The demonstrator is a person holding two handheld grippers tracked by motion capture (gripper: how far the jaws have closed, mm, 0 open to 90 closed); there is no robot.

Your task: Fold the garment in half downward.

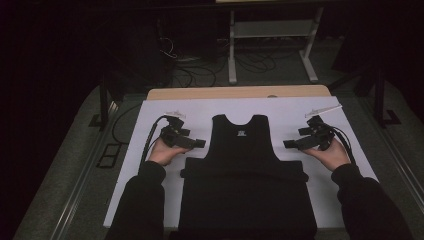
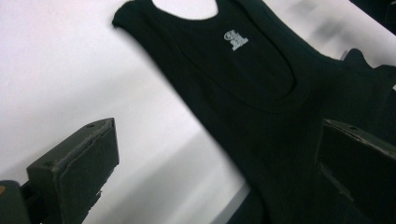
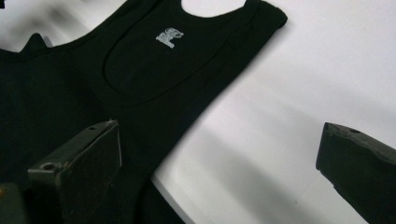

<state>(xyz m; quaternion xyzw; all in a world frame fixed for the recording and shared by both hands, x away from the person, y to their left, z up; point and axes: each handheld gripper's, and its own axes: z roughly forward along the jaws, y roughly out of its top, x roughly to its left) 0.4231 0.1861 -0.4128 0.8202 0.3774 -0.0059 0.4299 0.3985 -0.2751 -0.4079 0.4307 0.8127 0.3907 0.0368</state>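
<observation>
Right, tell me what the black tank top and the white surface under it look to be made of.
Black tank top: looks like soft knit fabric, probably cotton, matte; faint ribbing and stitched armhole trim show in the left gripper view, with a small white printed logo. White surface: smooth, flat, matte sheet, maybe paper or laminated board; I cannot tell which.

Both my forearms come up from the near edge in dark sleeves, spread apart, each hand cupped palm-up under its tool. My left hand (image 1: 161,151) holds the left gripper (image 1: 199,143) pointing inward toward the middle, its fingers (image 2: 74,168) spread wide with nothing between them. My right hand (image 1: 331,155) mirrors it, the right gripper (image 1: 290,144) aimed inward too, fingers (image 3: 79,172) likewise parted and empty. Both sit level, at about the same height.
</observation>
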